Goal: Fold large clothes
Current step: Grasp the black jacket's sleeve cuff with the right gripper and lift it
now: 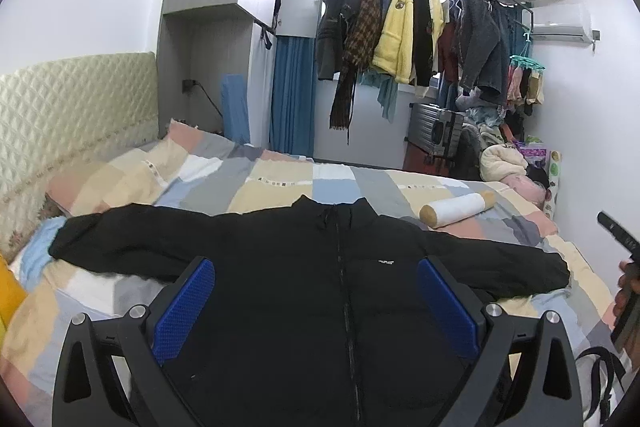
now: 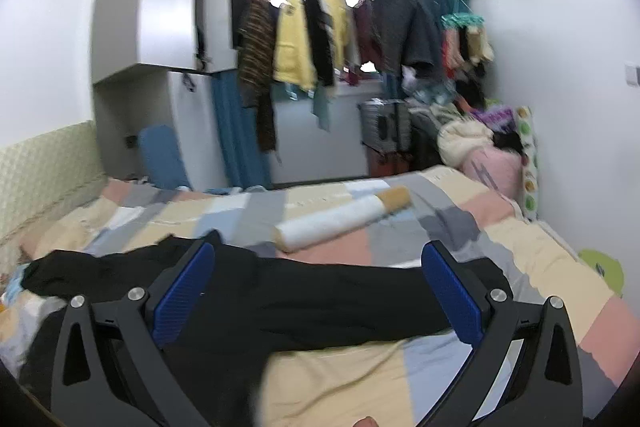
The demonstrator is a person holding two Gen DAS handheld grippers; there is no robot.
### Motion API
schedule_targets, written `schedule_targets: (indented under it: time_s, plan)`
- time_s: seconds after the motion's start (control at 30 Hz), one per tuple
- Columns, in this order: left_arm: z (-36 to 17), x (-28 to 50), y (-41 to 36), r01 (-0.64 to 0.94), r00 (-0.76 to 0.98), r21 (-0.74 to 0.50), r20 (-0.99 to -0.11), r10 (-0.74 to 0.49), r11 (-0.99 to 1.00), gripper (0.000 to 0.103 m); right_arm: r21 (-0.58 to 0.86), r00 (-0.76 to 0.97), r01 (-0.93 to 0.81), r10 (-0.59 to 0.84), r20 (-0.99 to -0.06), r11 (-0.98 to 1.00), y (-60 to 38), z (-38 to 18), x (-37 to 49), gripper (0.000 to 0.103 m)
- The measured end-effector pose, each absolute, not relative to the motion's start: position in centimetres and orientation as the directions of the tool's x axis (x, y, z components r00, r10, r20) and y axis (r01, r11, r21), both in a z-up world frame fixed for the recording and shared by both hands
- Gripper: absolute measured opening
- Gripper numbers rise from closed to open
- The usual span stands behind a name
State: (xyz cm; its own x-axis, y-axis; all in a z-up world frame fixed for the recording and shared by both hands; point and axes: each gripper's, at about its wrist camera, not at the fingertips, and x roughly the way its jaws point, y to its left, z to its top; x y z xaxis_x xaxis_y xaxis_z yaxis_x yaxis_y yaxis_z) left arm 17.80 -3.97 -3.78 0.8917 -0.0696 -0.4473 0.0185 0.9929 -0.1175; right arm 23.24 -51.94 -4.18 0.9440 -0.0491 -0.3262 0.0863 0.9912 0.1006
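Note:
A black zip-up jacket (image 1: 320,291) lies flat and face up on the bed (image 1: 264,183), both sleeves spread out sideways. My left gripper (image 1: 316,275) is open and empty, held above the jacket's chest. My right gripper (image 2: 318,267) is open and empty above the jacket's right sleeve (image 2: 340,299), which stretches across the patchwork bedspread (image 2: 360,383). The right gripper also shows at the right edge of the left wrist view (image 1: 624,267), beyond the sleeve's cuff.
A cigarette-shaped bolster (image 1: 456,209) lies on the bed behind the jacket; it also shows in the right wrist view (image 2: 340,219). A padded headboard (image 1: 68,115) is at the left. Hanging clothes (image 1: 400,31), a suitcase (image 1: 436,131) and a pile of clothes (image 1: 508,163) stand beyond the bed.

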Motion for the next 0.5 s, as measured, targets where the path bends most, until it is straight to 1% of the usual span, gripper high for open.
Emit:
schedule_targets:
  time_s: [0.17, 0.3, 0.37, 0.4, 0.5]
  plan:
    - [-6.8, 20.5, -5.1, 0.036, 0.877, -0.096, -0.474, -0.077, 0.995, 0.102, 0.165, 0.921, 0.184, -0.111, -0.374, 0.969, -57.8, -9.5, 26.9, 0.103]
    - [-9.3, 22.6, -5.6, 0.030, 0.858, -0.102, -0.507, -0.078, 0.994, 0.102, 0.272, 0.888, 0.269, -0.129, -0.440, 0.924, -63.4, -14.3, 29.3, 0.096]
    - [-10.1, 23.7, -5.7, 0.015, 0.852, -0.104, -0.520, -0.067, 0.994, 0.102, 0.344, 0.867, 0.315, -0.120, -0.485, 0.885, -66.4, -17.2, 30.2, 0.093]
    - [-10.5, 24.3, -5.7, 0.002, 0.849, -0.101, -0.525, -0.055, 0.995, 0.102, 0.378, 0.851, 0.342, -0.113, -0.513, 0.860, -68.0, -19.0, 30.9, 0.091]
    - [-11.4, 25.9, -5.5, -0.031, 0.849, -0.110, -0.528, -0.032, 0.993, 0.102, 0.433, 0.827, 0.389, -0.102, -0.552, 0.813, -70.8, -22.5, 31.9, 0.087]
